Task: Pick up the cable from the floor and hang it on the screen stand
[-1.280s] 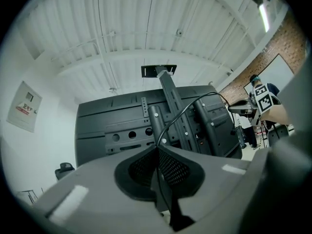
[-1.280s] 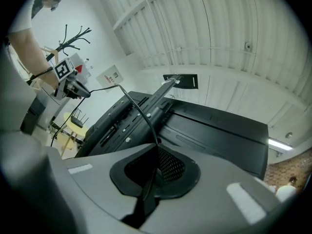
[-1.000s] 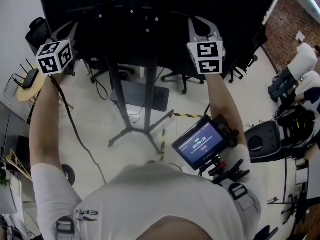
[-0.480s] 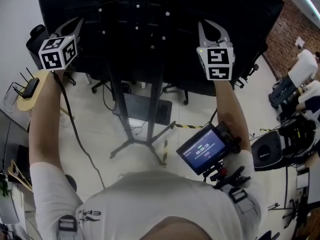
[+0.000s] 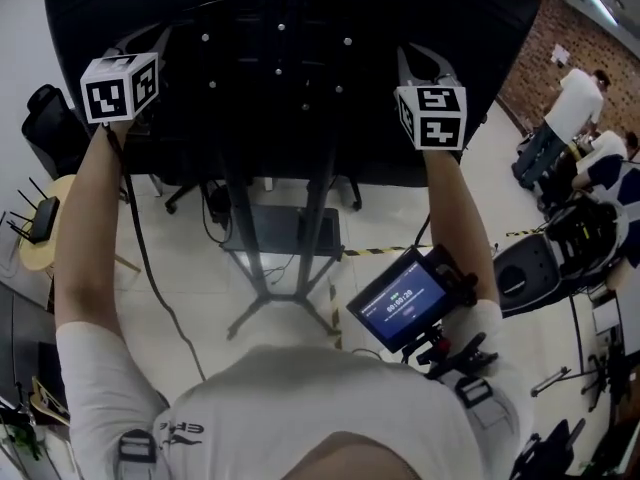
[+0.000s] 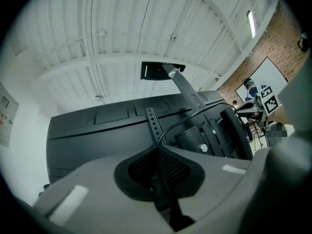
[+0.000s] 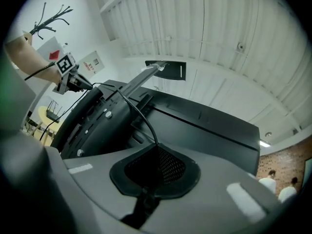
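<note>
A thin black cable stretches between my two grippers in front of the big black screen's back. My left gripper is shut on the cable, which arcs right toward the stand's bracket. My right gripper is shut on the cable too, and from there it curves up and left toward the other gripper. In the head view the left gripper and right gripper are raised against the screen's back, either side of the stand's posts. A loose length of cable hangs beside my left arm toward the floor.
The stand's legs spread on the white floor below. Office chairs sit under the screen. A round table with a router is at the left. A small monitor is strapped at my right forearm. People and equipment stand at the right.
Both grippers have risen along the screen's back with the cable held, the left one more than the right. The hanging cable has lifted with the left hand.
</note>
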`<state>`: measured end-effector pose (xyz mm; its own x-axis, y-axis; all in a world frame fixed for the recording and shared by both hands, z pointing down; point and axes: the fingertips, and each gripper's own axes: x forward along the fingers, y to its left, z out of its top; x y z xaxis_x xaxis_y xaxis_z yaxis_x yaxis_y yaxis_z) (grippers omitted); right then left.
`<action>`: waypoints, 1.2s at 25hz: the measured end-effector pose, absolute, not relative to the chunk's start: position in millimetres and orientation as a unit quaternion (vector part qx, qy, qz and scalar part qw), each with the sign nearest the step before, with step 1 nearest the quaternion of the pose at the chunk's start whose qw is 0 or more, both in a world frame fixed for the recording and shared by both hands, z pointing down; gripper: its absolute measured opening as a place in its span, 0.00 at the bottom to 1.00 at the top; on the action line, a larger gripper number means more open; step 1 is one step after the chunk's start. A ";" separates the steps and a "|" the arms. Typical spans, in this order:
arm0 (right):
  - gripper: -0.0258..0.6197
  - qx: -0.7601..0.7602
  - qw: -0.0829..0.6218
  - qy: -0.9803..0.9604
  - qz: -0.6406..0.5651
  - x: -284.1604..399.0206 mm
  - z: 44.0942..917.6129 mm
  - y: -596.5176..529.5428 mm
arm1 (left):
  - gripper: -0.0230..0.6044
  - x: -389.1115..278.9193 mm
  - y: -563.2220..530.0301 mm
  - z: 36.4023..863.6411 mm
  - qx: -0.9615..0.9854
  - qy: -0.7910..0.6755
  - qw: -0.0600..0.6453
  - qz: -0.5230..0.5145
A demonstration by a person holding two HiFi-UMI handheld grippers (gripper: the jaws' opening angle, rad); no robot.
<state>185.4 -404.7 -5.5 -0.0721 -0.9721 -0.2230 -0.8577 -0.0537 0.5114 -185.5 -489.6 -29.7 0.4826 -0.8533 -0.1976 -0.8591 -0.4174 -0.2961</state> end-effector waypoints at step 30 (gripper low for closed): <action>0.09 0.688 0.427 -0.465 -0.359 182.9 -0.7 -430.2 | 0.05 -167.7 -518.1 -27.7 -0.790 0.537 0.275 -0.109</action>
